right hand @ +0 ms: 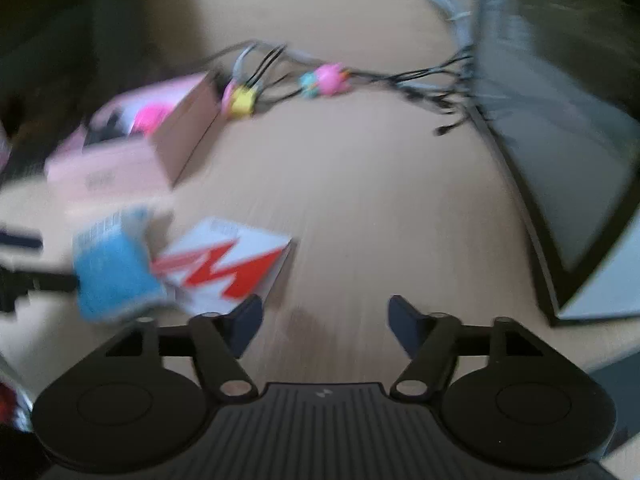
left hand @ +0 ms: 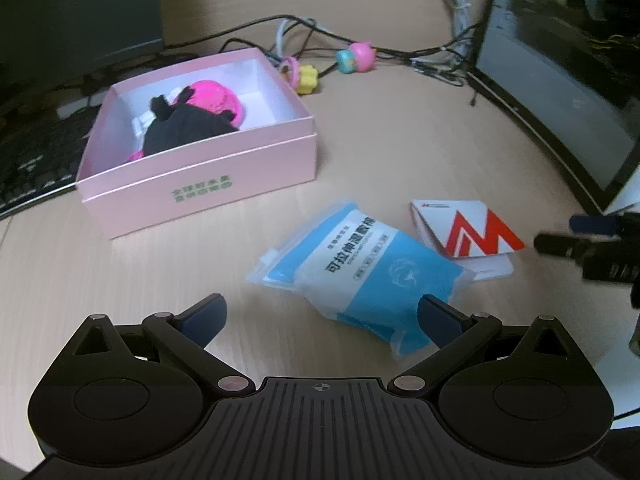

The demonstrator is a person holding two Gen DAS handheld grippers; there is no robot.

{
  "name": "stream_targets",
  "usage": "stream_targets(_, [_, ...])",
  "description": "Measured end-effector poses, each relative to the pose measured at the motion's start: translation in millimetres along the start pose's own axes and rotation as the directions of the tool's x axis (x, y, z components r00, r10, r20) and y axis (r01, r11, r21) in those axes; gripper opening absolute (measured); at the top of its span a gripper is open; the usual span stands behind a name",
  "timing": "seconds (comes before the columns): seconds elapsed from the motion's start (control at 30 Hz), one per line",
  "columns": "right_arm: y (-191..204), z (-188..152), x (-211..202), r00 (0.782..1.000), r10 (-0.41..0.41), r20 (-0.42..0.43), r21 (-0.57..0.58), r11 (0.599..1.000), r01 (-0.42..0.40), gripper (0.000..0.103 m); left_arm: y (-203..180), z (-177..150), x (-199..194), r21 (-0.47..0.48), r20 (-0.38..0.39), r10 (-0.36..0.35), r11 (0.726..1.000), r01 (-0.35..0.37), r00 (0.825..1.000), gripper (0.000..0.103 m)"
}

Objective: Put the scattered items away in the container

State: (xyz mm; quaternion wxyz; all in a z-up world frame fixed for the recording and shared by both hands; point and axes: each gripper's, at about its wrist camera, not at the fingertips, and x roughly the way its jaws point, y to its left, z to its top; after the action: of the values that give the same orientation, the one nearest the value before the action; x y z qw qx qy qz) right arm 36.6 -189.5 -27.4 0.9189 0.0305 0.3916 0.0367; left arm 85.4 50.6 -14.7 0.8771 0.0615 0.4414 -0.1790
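Left wrist: blue packet [left hand: 360, 276] between wide-spread left tongs [left hand: 322, 320].

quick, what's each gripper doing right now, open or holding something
Left gripper: open, empty, its fingers on either side of the near end of the blue wipes pack.
Right gripper: open, empty, over bare desk.

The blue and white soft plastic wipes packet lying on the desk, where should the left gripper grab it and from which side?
Grip the blue and white soft plastic wipes packet across its narrower width, near the middle, coming down from above. It lies flat and slanted on the wooden desk, clear of the pink cardboard box, and the open left gripper already hangs over its near end. Its far edge overlaps the red and white card.
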Motion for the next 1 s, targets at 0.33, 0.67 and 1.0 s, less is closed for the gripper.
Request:
stream_targets(0.33, [35, 15, -22, 0.991, -0.101, 0.088, 0.174, 0.981, 0.085, 0.083, -29, -6, 10, 0.174, 0.077, -0.052, 0.984, 0.037, 0.996, 0.103])
stream_targets(0.67, [76, 31, -4, 0.991, -0.079, 0.11, 0.006, 0.997, 0.079, 0.1, 13, -19, -2, 0.044, 0.12, 0.16, 0.985, -0.166, 0.98, 0.103])
stream_targets(1.0, [76, 23, 67, 1.0, -0.007, -0.028, -0.004, 1.0, 0.007, 0.1, 10, -34, -21, -0.156, 0.046, 0.123, 0.981, -0.114, 0.991, 0.103])
